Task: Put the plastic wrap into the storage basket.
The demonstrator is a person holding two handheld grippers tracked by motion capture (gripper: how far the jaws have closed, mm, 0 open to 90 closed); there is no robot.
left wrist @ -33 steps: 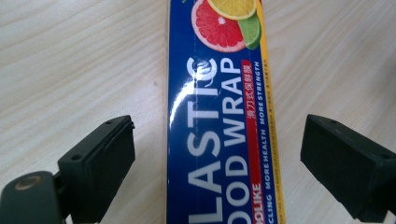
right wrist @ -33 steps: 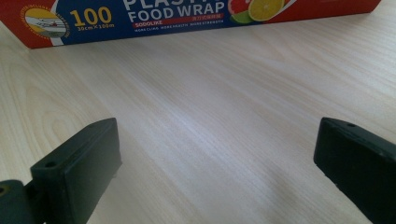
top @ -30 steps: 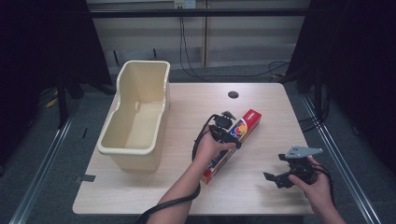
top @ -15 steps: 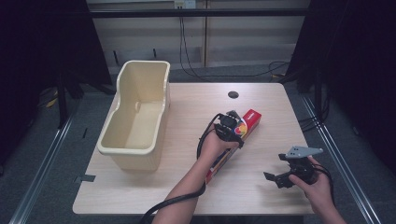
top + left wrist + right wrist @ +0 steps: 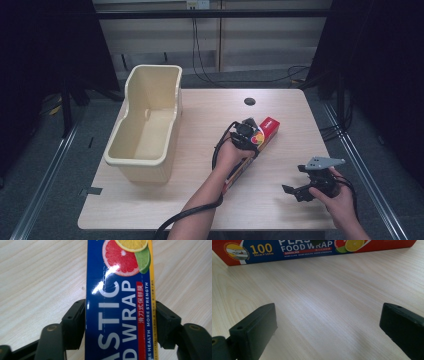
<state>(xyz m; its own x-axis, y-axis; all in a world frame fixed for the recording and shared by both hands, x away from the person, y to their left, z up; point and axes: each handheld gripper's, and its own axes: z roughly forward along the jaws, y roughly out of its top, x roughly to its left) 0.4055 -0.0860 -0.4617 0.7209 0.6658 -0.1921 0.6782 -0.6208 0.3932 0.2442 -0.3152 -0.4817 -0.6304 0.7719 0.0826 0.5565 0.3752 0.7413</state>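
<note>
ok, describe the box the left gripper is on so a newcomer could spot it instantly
Start at the wooden table, with the cream plastic tub on its left side. Right of the tub, mid-table, a long narrow plastic wrap box lies flat and diagonal, the left gripper shut across it. It is the only printed item: red and blue, with citrus slices pictured.

My left hand (image 5: 231, 152) covering the middle of the plastic wrap box (image 5: 267, 129), lettering cropped at my gripper views' edges, box's small print unreadable.
</note>
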